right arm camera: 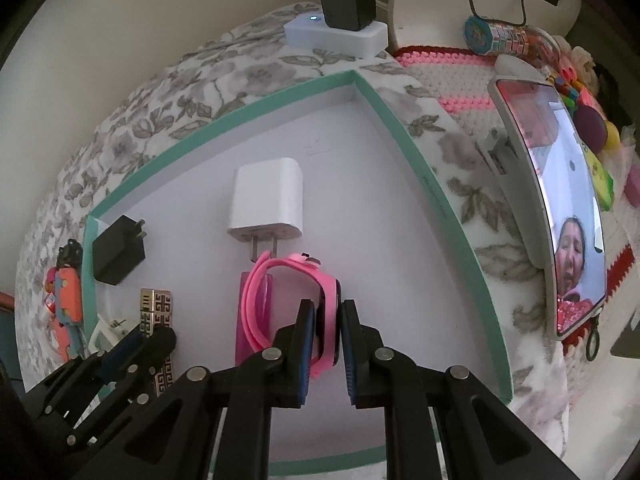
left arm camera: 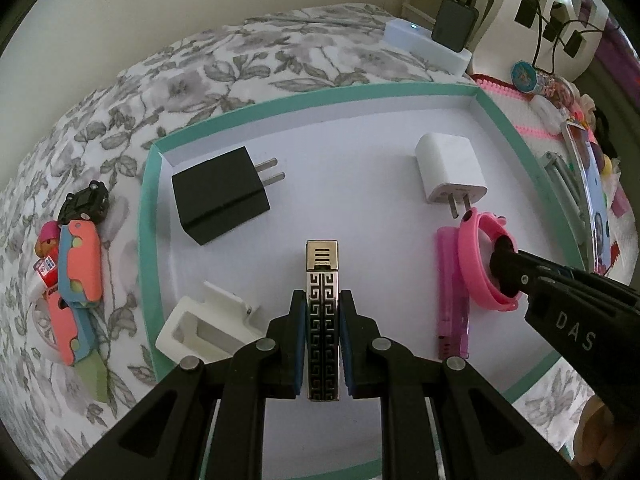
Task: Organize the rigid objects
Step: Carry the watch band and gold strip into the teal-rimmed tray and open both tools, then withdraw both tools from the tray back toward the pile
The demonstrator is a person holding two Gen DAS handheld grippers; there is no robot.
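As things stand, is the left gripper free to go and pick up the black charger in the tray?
Probably not yet. The left gripper is shut on the patterned metal lighter, so it must release that first. Otherwise the path looks open: the black charger lies uncovered in the tray.

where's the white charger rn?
The white charger lies in the green-rimmed tray, far right in the left wrist view, prongs toward the pink watch.

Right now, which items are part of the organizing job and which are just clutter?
Job: teal tray, patterned lighter in left gripper, pink watch in right gripper, black charger, white charger, purple lighter.
Lying about: power strip, tablet.
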